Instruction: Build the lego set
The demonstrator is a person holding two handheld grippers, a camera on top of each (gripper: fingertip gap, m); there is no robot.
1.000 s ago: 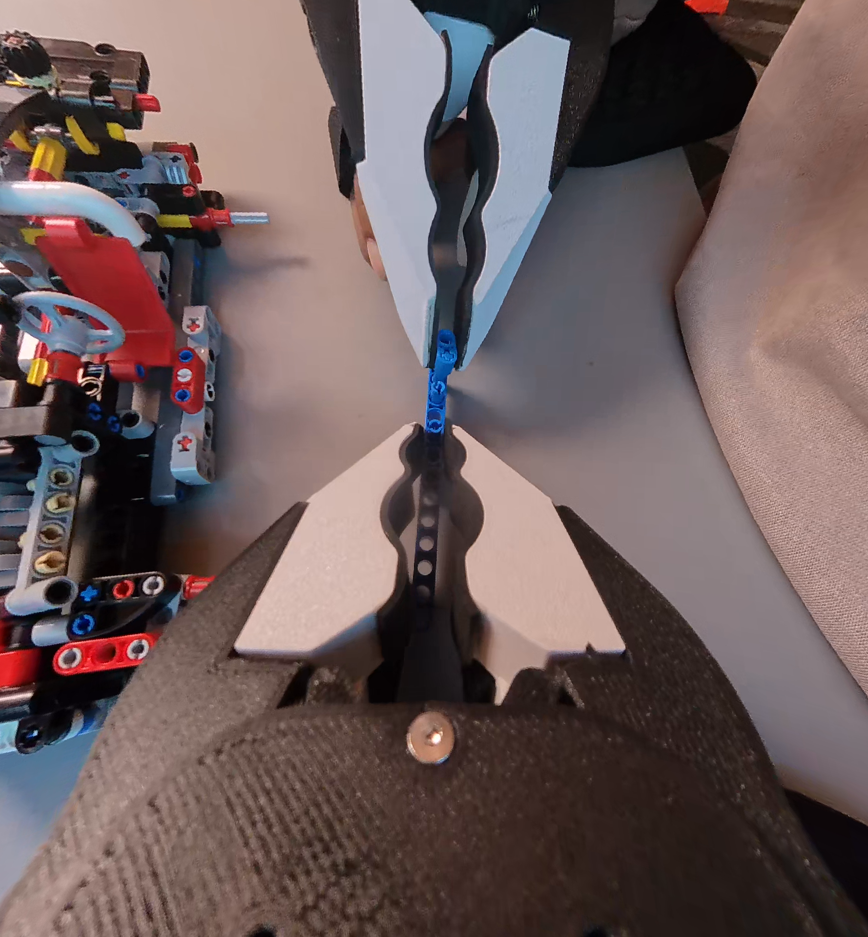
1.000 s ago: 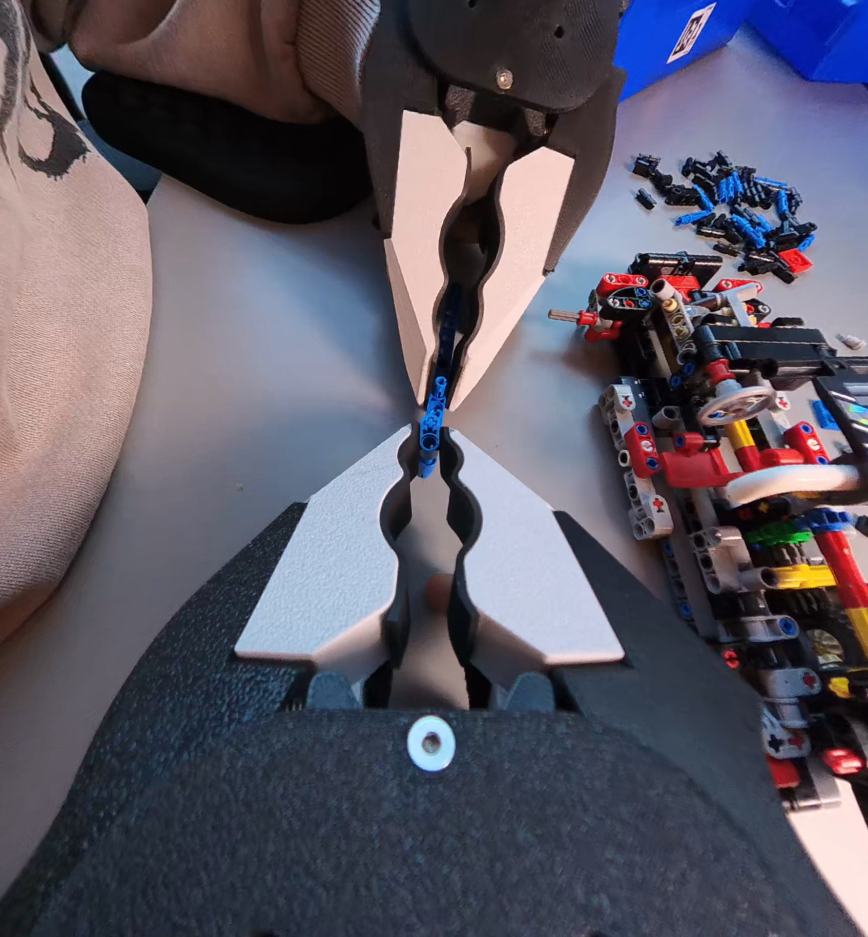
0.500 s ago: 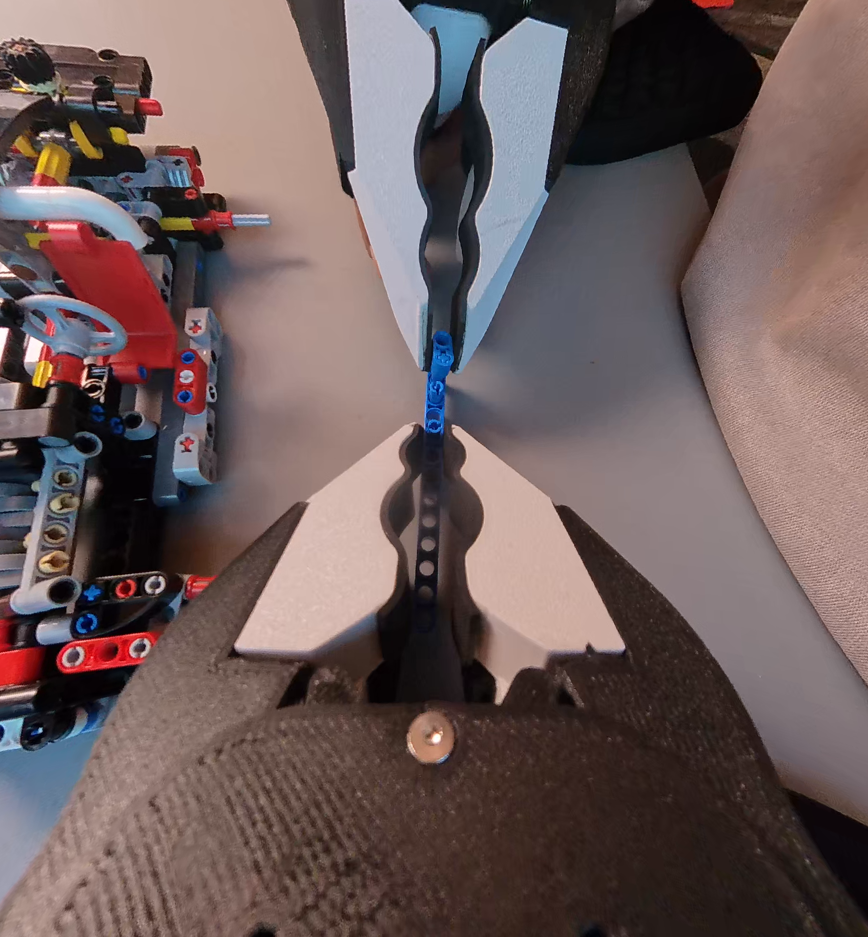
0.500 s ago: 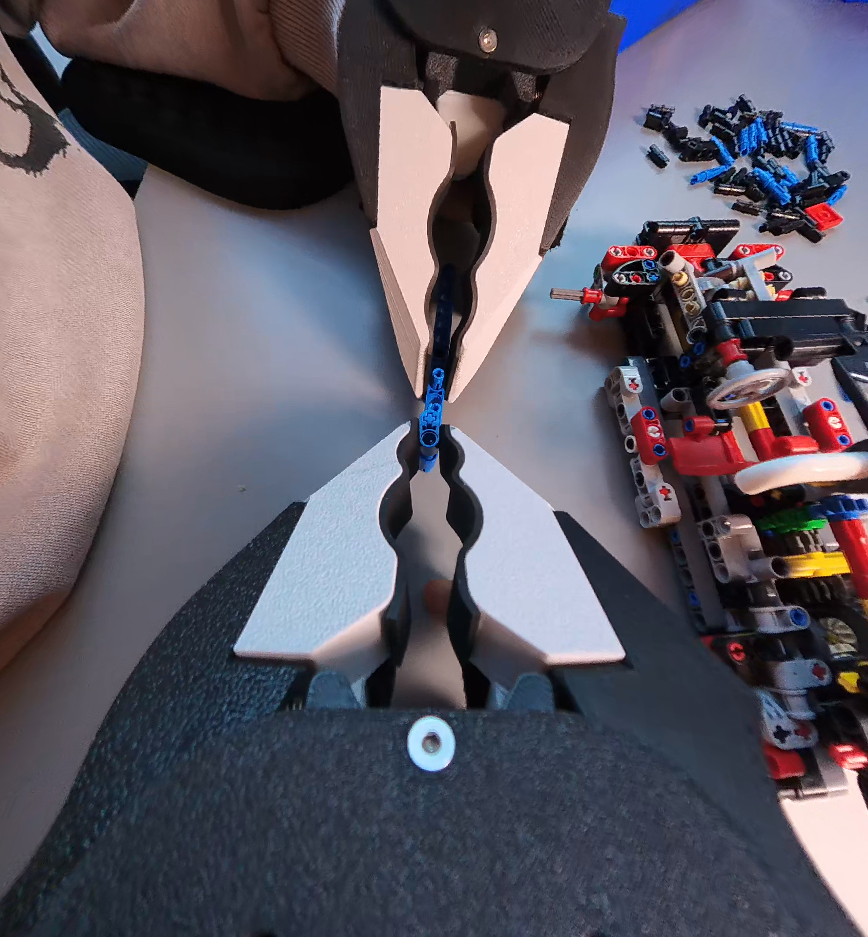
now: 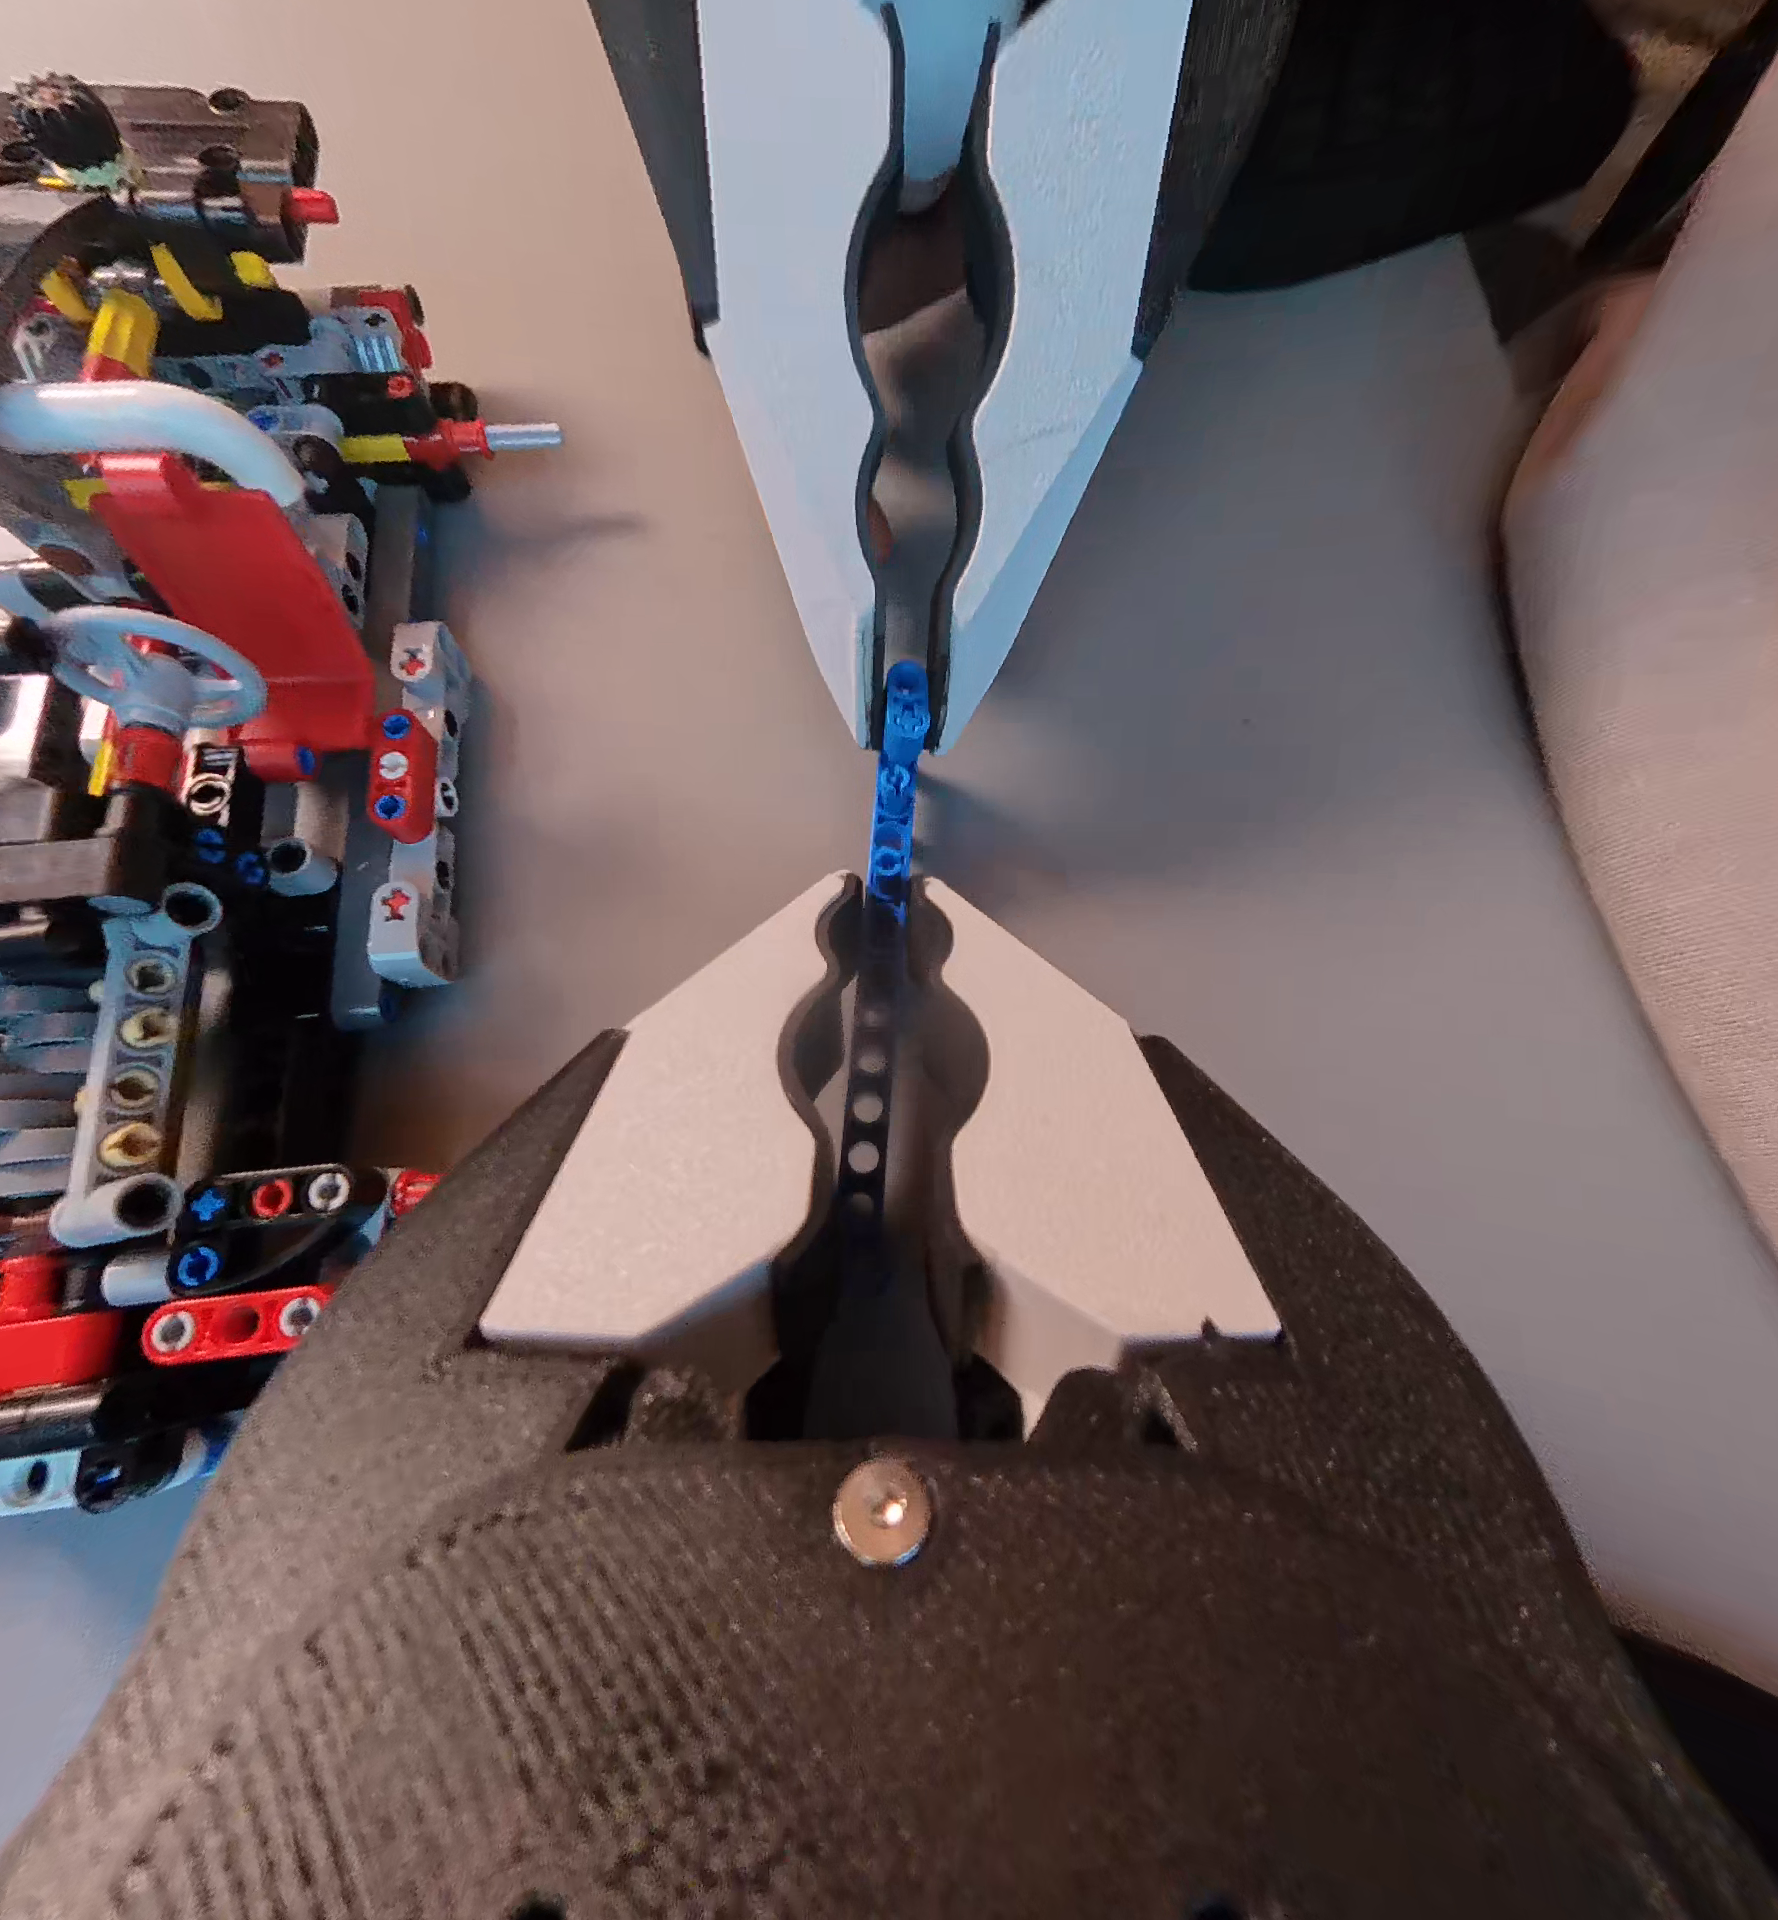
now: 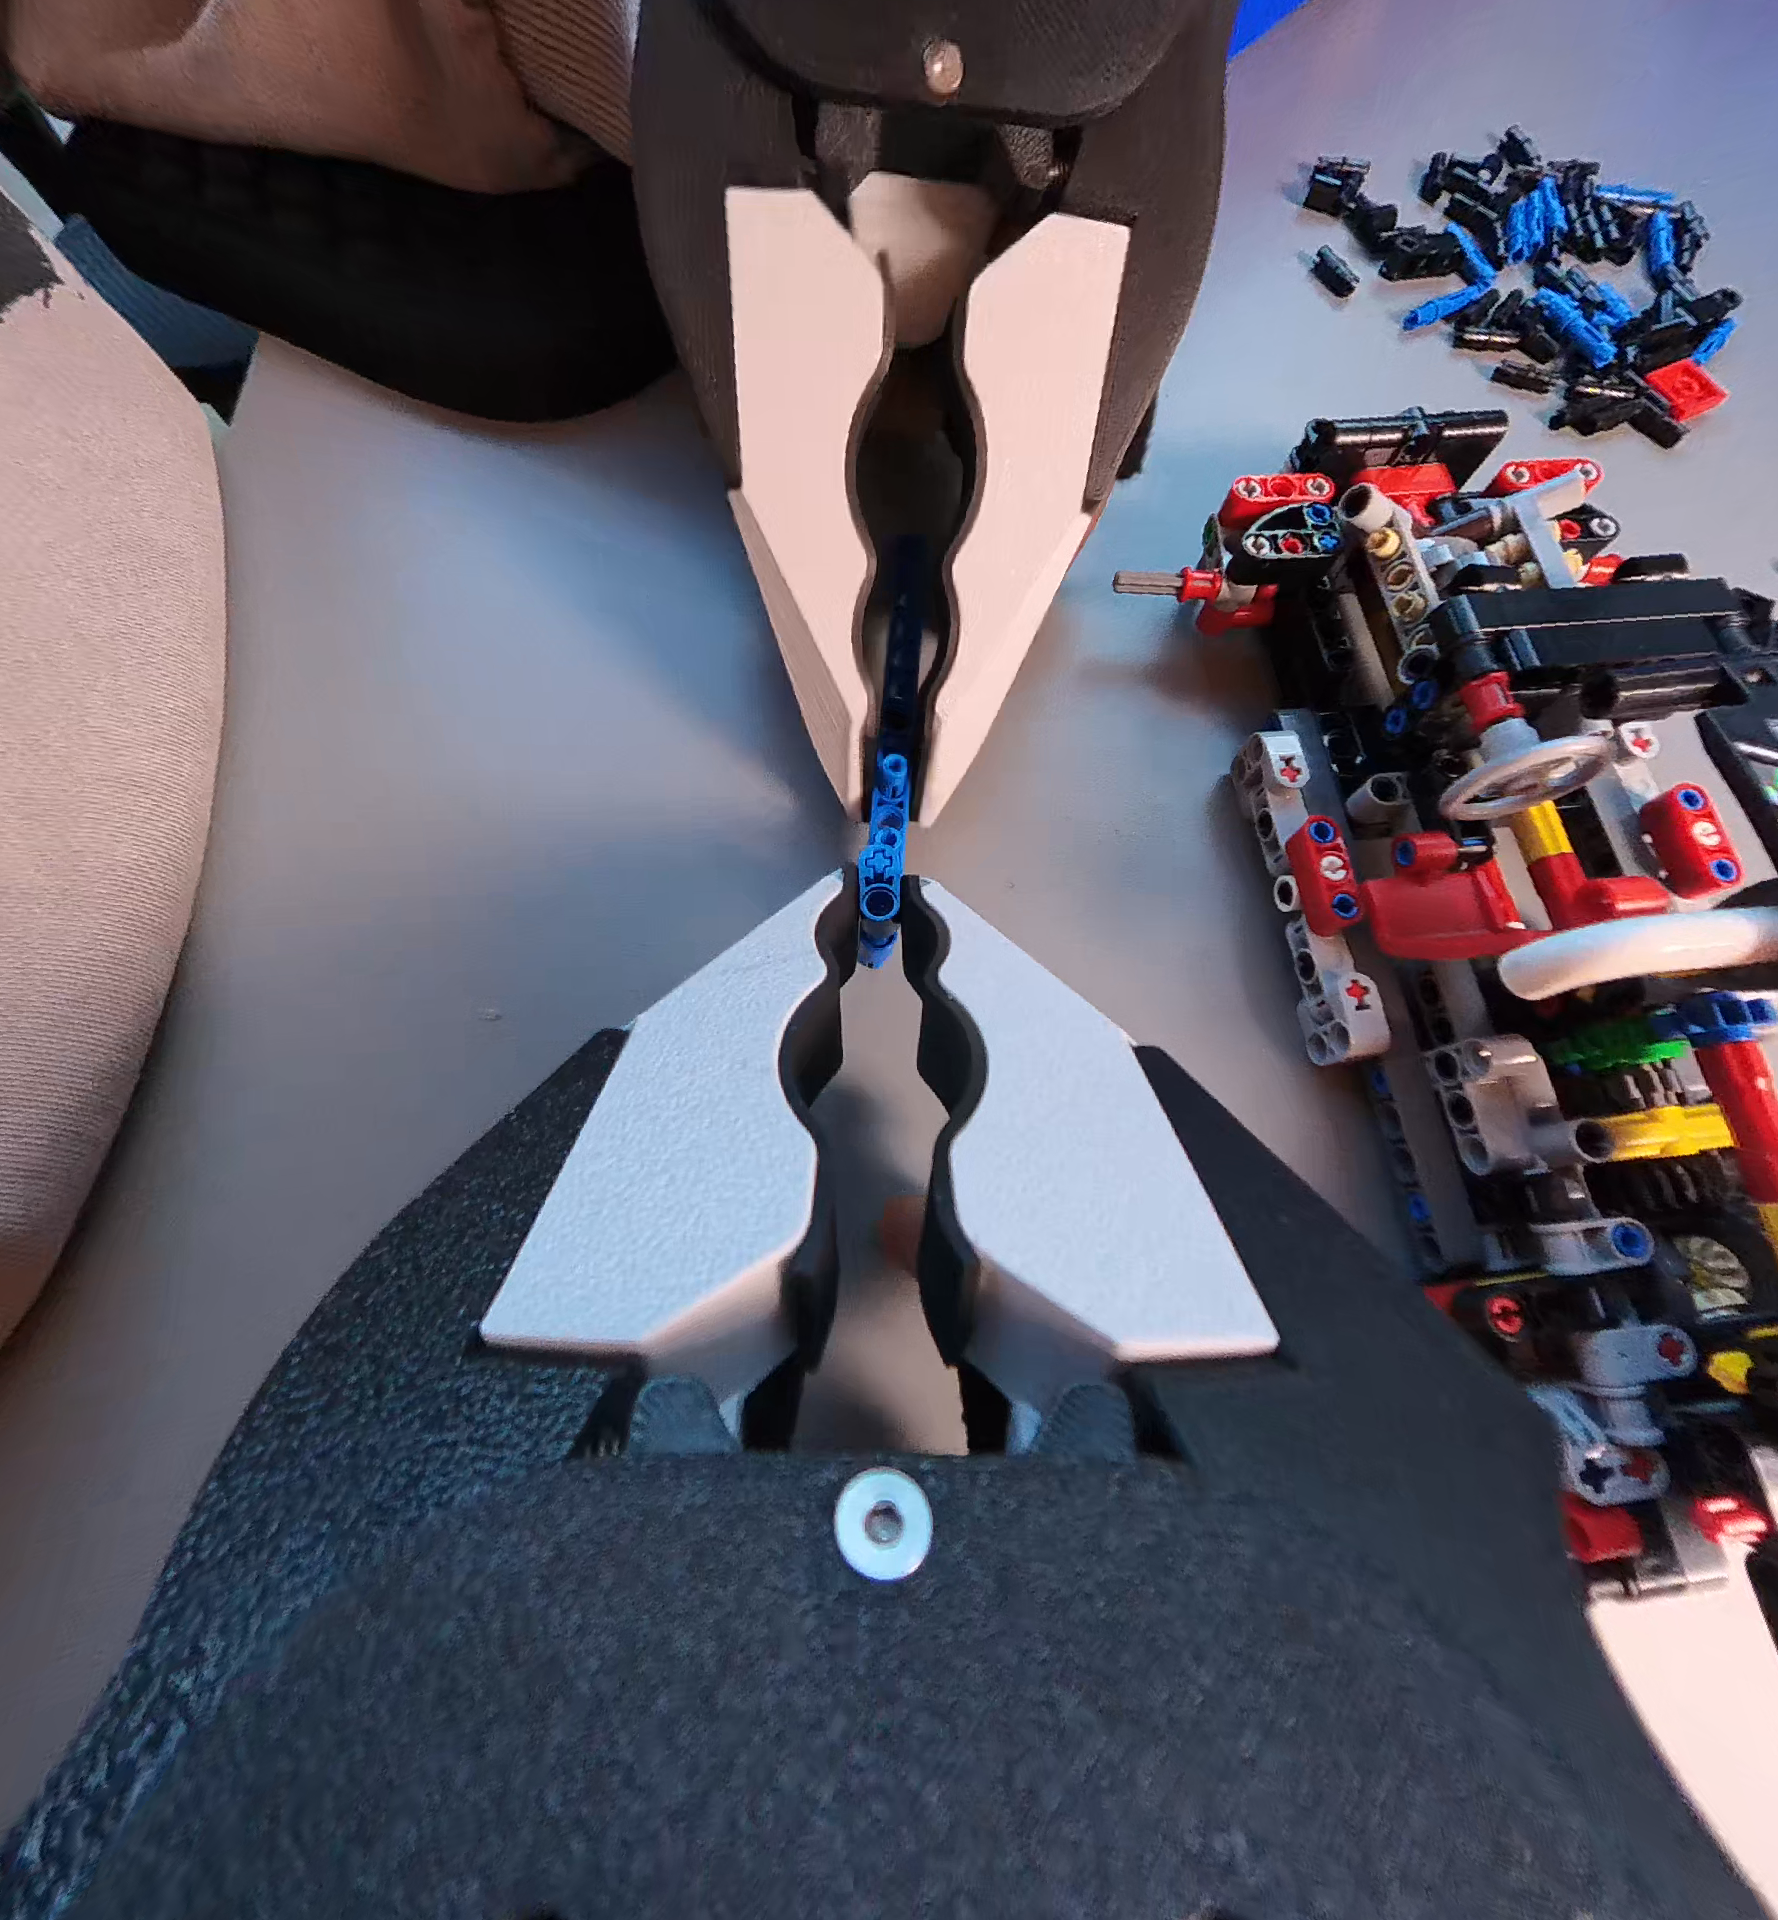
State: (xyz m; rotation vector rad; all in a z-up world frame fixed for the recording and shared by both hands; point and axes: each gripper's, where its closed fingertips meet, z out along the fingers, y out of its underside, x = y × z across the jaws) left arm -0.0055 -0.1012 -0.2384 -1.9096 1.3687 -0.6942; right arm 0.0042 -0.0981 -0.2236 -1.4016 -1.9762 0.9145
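Note:
My left gripper [image 5: 880, 883] is shut on a thin black holed beam [image 5: 864, 1101] that runs back between its fingers. A small blue connector piece [image 5: 895, 790] sits at the beam's front end. My right gripper [image 5: 906, 727] faces it tip to tip and is shut on the far end of the blue piece. In the right wrist view my right gripper [image 6: 880, 894] pinches the blue piece [image 6: 880, 862], and the left gripper [image 6: 885, 800] above holds the dark beam [image 6: 900, 665]. Both are held just above the table.
The partly built red, black and grey lego car [image 5: 137, 831] lies on the grey table [image 5: 604, 675], also in the right wrist view [image 6: 1539, 935]. A pile of loose blue and black pins [image 6: 1550, 281] lies beyond it. A person's beige clothing [image 5: 1695, 727] borders the table. Only a small space, under 4 cm, lies between the two pairs of fingers.
The two grippers have drawn slightly closer together, each looming larger in the other's view. Both stay shut on the beam and blue piece. The car has not moved.

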